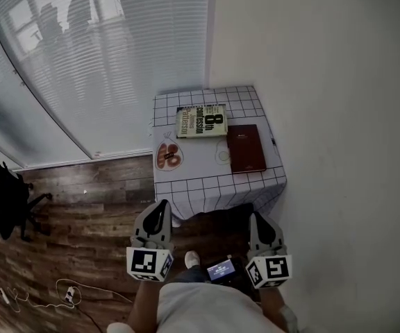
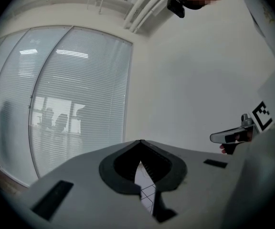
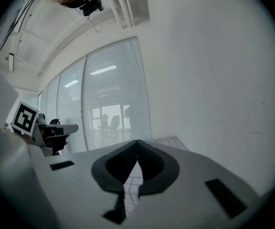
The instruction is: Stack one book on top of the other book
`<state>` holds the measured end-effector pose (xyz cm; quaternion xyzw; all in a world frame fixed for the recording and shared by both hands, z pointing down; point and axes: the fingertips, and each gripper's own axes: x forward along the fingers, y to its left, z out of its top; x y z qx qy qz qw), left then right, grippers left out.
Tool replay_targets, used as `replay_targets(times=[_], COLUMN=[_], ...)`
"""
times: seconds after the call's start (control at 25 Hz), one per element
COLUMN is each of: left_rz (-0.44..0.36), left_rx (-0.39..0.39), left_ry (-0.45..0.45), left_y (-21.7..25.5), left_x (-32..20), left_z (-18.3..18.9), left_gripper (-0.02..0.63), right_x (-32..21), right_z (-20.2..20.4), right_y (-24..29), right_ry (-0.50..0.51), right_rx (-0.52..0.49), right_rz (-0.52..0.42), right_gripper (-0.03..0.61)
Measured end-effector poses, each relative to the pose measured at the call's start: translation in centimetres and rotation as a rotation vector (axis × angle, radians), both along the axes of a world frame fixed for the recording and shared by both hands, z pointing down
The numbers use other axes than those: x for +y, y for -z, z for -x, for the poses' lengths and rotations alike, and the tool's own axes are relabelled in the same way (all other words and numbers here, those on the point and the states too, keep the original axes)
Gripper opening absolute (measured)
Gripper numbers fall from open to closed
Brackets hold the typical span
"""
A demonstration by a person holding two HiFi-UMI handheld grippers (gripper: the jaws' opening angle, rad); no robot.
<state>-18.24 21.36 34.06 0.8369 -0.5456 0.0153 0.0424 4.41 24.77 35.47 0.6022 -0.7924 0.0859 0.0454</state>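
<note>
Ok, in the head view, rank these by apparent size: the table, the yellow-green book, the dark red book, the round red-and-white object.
1. table, by far the largest
2 and 3. dark red book and yellow-green book: they look about alike, so not ranked
4. round red-and-white object, the smallest

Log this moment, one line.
pre-grasp | left hand-held gripper shut, empty | right hand-held gripper shut, empty | green book, red book unstacked
</note>
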Motion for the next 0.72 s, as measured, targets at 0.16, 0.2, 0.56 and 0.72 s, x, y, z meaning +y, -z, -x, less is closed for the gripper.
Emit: replay_targets(times=[0.16,0.2,0.56,0.72], left_rz=[-0.011,-0.014,0.008,0.016], left_rx=[-0.056,-0.062,-0.052,-0.054], left_ry=[-0.040,-0.052,-0.082,-0.078], left_y=[-0.5,-0.5,-1.5,-1.7], left_x=[-2.1,-2.5,-5.5,-7.5], left_z=[0.2,0.1,0.1,0.0], left_gripper=[0.009,0.009,0.009,0.009], right_x=[-1.4,-1.7,-4.1,-5.6], right_z=[0.7,0.7,0.5,0.2], right_y=[-0.1,-0.1,-1.3,-2.3], right_ry=[-0.030,-0.038,-0.089,-0.095], right_rx=[0.013,0.012,0.005,0.007], right_rz=[0.004,0.004,0.047,0.077], right_gripper=[0.006,0.006,0.006,0.008])
